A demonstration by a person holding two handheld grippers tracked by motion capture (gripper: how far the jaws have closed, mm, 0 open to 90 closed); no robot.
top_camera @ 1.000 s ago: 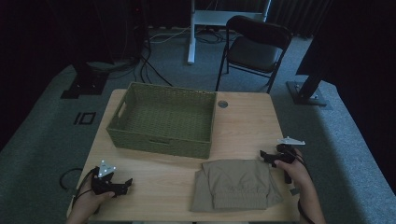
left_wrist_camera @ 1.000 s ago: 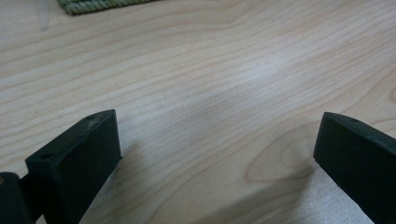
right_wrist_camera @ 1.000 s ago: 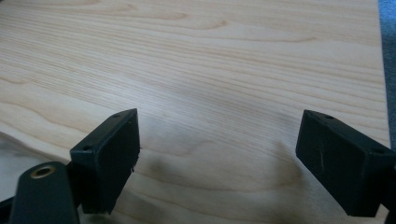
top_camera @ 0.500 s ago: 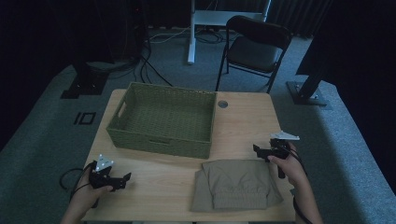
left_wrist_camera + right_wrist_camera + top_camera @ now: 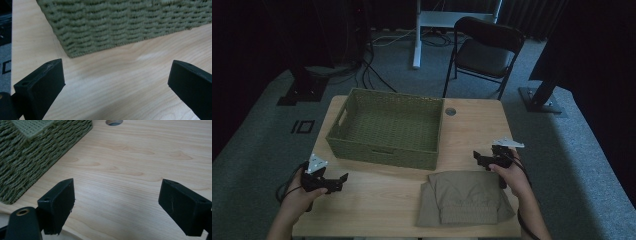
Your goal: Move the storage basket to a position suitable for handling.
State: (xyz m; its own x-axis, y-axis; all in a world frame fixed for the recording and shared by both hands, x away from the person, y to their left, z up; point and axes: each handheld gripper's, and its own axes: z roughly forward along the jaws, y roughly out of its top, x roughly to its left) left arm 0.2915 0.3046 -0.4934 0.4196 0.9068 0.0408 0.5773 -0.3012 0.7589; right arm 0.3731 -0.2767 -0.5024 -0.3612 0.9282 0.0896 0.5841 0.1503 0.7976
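Two tools sit low over my desk (image 5: 382, 200), both with jaws spread wide and holding nothing. My left tool (image 5: 343, 178) hovers near the woven basket's (image 5: 387, 150) front left corner; the folded cloth (image 5: 464, 197) lies just beside my right tool (image 5: 477, 159).

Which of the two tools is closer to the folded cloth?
The right tool, held just beyond the folded cloth at its far right corner. The left tool sits across bare table near the basket's left front corner.
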